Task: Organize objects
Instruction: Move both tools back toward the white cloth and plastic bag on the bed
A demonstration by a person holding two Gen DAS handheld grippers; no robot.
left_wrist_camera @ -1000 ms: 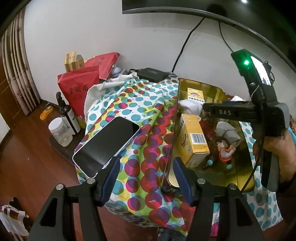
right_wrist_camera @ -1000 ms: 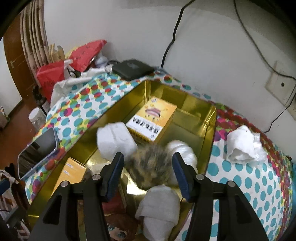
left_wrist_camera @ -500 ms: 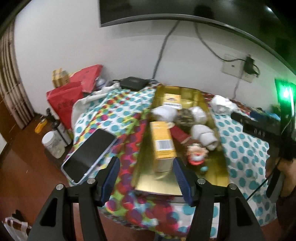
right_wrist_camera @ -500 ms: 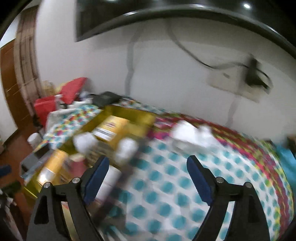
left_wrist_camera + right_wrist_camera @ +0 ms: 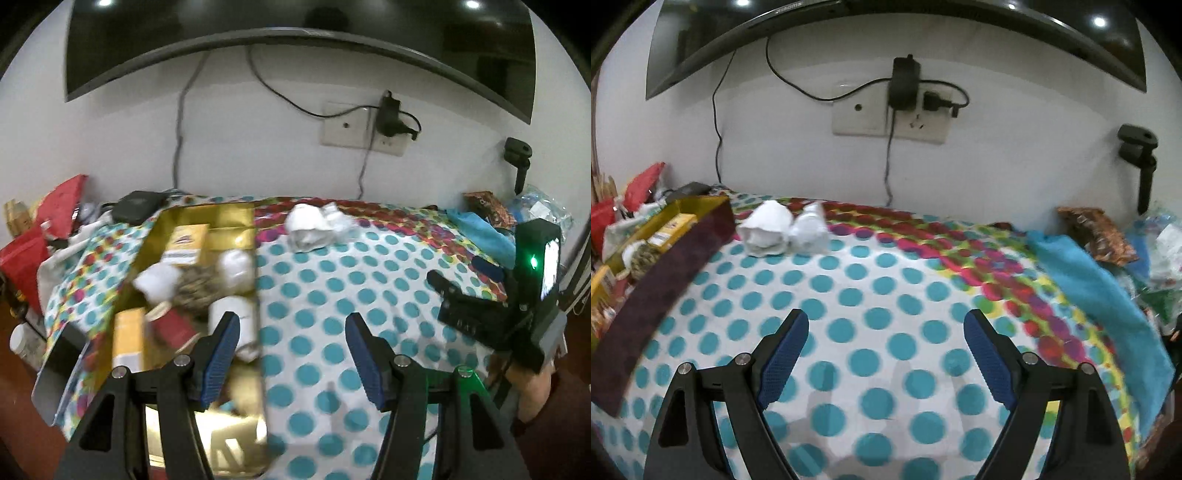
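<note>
The right gripper (image 5: pixel 882 347) has its jaws spread and empty; so does the left gripper (image 5: pixel 291 354). 2 white bundles (image 5: pixel 783 229) lie beside the gold box (image 5: pixel 207 236) on the desk — approach them low, straddle 1, pinch gently.

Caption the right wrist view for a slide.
Open right gripper above the dotted tablecloth, white rolled cloths ahead beside the gold box.

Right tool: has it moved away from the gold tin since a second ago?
Yes. The right tool hung over the gold tin; now it is over bare dotted cloth, with the tin at the view's left edge, jaws open and empty.
</note>
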